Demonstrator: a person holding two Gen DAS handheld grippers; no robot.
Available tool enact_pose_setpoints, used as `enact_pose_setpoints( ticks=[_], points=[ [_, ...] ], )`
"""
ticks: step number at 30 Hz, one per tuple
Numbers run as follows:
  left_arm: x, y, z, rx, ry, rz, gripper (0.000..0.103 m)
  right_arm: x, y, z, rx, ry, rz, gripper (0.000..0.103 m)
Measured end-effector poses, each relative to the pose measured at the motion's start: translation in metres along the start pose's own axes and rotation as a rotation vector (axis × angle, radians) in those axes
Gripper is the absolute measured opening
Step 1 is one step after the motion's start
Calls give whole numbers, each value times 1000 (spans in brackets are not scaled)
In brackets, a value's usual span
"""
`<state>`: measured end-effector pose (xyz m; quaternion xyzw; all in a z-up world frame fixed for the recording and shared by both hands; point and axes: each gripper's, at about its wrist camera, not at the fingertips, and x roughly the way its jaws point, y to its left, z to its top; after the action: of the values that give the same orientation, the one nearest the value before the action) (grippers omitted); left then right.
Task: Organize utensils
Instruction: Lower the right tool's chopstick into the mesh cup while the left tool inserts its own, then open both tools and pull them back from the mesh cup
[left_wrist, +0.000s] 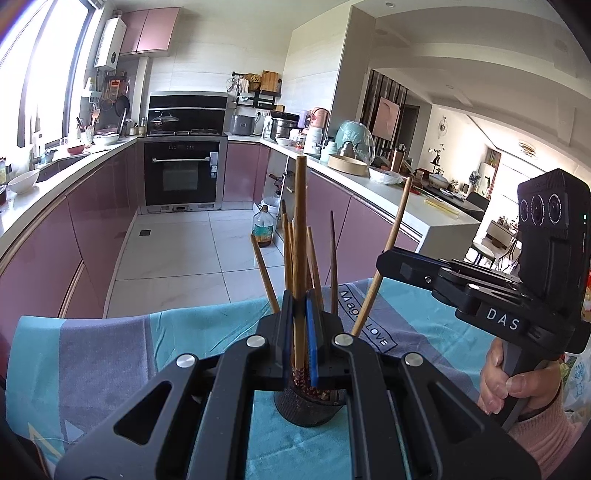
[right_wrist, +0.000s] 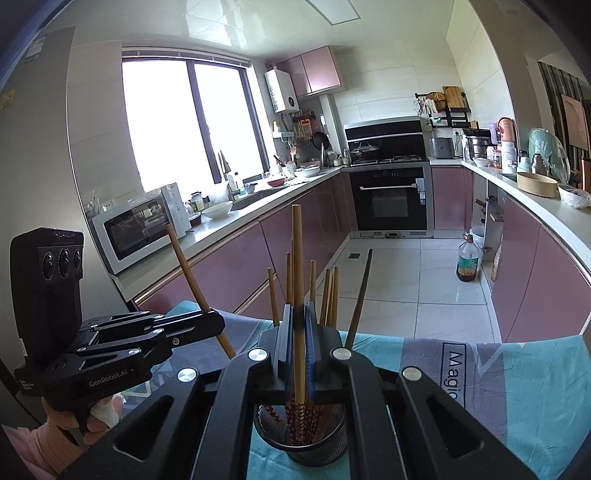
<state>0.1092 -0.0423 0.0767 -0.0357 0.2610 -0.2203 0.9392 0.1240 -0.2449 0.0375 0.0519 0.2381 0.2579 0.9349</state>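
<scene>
On the table's teal and grey cloth (right_wrist: 517, 387) stands the black mesh holder (right_wrist: 301, 439), near edge, centre of the scene, bristling with wooden chopsticks (right_wrist: 328, 295). This looks like the dropping-in step: each gripper carries one chopstick over the holder. The left gripper (left_wrist: 300, 332) is clamped on a tall chopstick (left_wrist: 301, 240) whose patterned end sits at the holder's mouth. The right gripper (right_wrist: 299, 343) pinches another chopstick (right_wrist: 297, 266), upright, its lower end inside the rim. Next move, by the look of it: keep each stick vertical, lower it among the others, then let go without toppling the holder. Both tools tilt gently downward, side by side, a hand (left_wrist: 513, 384) wrapped round the right handle.
</scene>
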Motion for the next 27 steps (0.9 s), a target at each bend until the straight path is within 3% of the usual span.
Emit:
enact_pose_setpoints(
  ticks=[18, 21, 24, 27],
  points=[
    [51, 11, -11, 26, 149, 13, 11, 28, -6, -15, 21, 91, -8, 7],
    [50, 12, -16, 28, 139, 21, 20, 27, -10, -18, 37, 91, -10, 17],
    [49, 16, -18, 24, 126, 14, 30, 25, -11, -21, 45, 92, -8, 21],
    [44, 21, -23, 8, 113, 24, 39, 21, -8, -26, 44, 84, -11, 37]
  ],
)
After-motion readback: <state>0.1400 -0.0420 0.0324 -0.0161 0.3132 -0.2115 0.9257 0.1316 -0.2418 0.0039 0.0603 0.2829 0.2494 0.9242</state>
